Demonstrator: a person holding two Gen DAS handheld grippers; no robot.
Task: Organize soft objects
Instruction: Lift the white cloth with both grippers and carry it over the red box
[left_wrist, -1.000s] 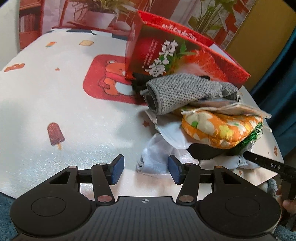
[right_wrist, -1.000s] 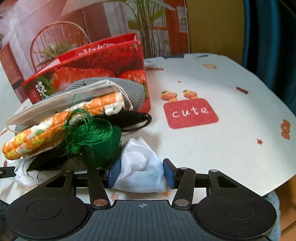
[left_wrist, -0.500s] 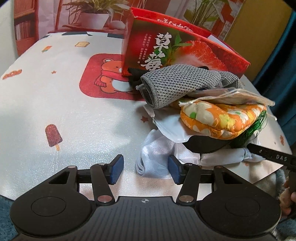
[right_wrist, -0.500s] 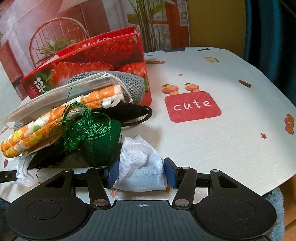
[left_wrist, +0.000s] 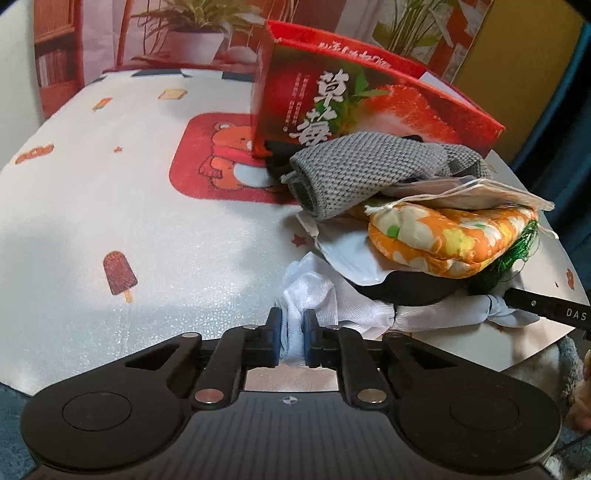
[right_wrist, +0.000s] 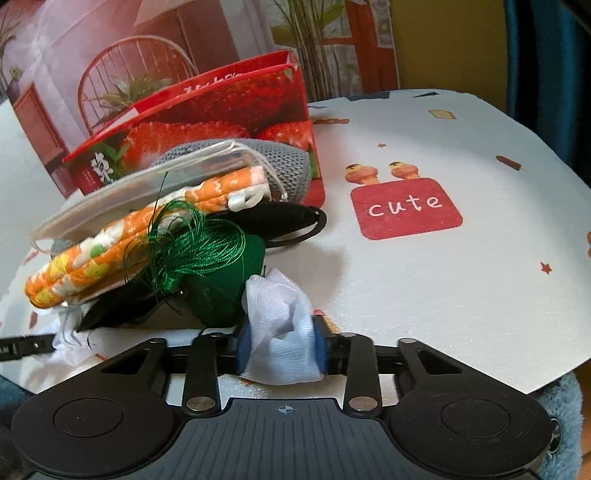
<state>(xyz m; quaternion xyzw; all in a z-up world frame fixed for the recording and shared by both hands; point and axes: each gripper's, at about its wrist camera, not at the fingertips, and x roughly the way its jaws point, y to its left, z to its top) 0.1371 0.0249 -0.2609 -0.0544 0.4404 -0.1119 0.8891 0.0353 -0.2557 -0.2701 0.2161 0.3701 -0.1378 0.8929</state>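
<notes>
Both your grippers have closed since a moment ago, each pinching an end of the white gauzy cloth (left_wrist: 314, 295).

Your left gripper (left_wrist: 291, 334) clamps a thin crumpled fold; your right gripper (right_wrist: 280, 349) squeezes a bulkier wad. That cloth lies at the table's (left_wrist: 110, 192) near edge, under the quilted orange pouch (left_wrist: 450, 236), grey knit roll (left_wrist: 351, 170) and glossy green thread (right_wrist: 207, 243).

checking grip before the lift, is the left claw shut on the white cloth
Shut on it: the left claw pinches a bunched end of the white cloth between its blue pads.
</notes>
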